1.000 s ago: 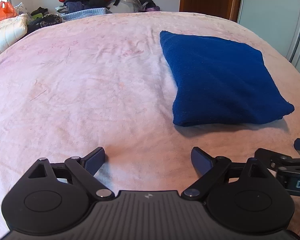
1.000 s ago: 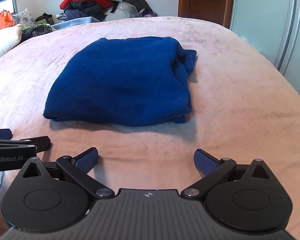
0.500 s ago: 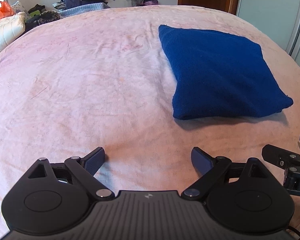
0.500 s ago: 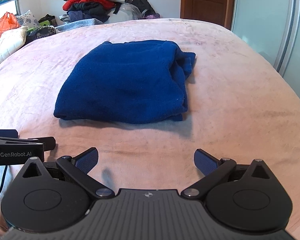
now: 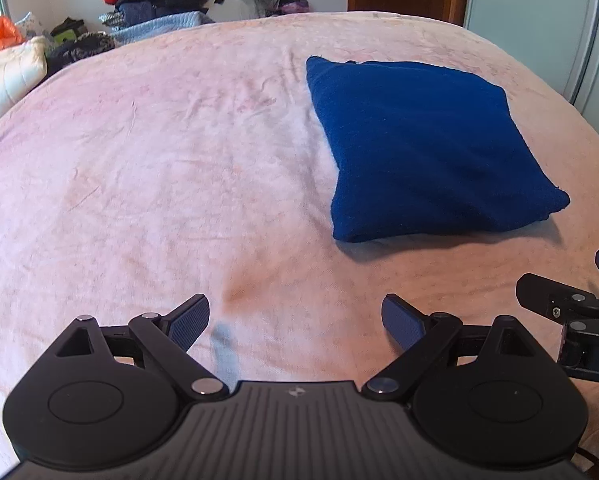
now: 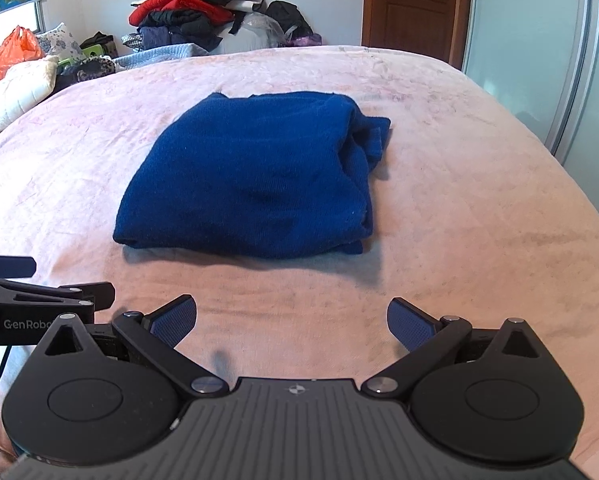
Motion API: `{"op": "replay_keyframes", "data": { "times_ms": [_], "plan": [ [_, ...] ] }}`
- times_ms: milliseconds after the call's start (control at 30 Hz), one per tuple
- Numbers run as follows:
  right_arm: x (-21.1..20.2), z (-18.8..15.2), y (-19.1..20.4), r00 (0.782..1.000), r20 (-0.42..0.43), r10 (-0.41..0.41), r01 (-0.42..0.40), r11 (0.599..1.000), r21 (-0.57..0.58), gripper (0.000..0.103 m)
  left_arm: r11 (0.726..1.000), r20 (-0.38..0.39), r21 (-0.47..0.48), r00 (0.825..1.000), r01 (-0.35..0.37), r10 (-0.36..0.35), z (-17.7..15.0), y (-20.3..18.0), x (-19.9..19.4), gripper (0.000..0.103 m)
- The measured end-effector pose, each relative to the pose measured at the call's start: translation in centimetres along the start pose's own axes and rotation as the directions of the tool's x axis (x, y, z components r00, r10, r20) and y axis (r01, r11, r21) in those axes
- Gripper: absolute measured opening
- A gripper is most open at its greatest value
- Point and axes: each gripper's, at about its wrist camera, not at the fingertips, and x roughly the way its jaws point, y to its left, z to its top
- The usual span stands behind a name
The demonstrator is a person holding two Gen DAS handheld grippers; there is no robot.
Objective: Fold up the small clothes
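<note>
A dark blue garment [image 5: 427,148] lies folded into a thick rectangle on the pink bedspread [image 5: 159,168]. In the right wrist view the garment [image 6: 255,176] sits straight ahead, with bunched layers along its right edge. My left gripper [image 5: 295,318] is open and empty, over bare bedspread, short of the garment and to its left. My right gripper [image 6: 293,322] is open and empty, short of the garment's near edge. Each gripper shows at the edge of the other's view.
A pile of clothes [image 6: 195,12] stands beyond the far end of the bed. An orange bag [image 6: 11,56] and a white quilted item [image 6: 19,88] lie at the far left. A wooden door [image 6: 411,4] and a sliding wardrobe door [image 6: 539,40] are at the right.
Both grippers have drawn back from the folded garment, which now sits farther away in both views. Both stay open and empty.
</note>
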Motion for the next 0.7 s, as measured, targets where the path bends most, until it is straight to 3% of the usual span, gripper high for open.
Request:
{"op": "replay_keyframes", "data": {
  "times_ms": [200,700],
  "plan": [
    [-0.37,0.16,0.19,1.000,0.004,0.003,-0.003,1.000,-0.005,0.102,0.999,-0.007,-0.043,1.000,0.001,-0.001,-0.05,0.51,-0.25,0.094],
    [-0.64,0.25,0.38,1.000,0.002,0.013,-0.013,1.000,-0.008,0.102,0.999,-0.010,-0.037,1.000,-0.009,0.009,-0.08,0.30,-0.30,0.094]
  ]
}}
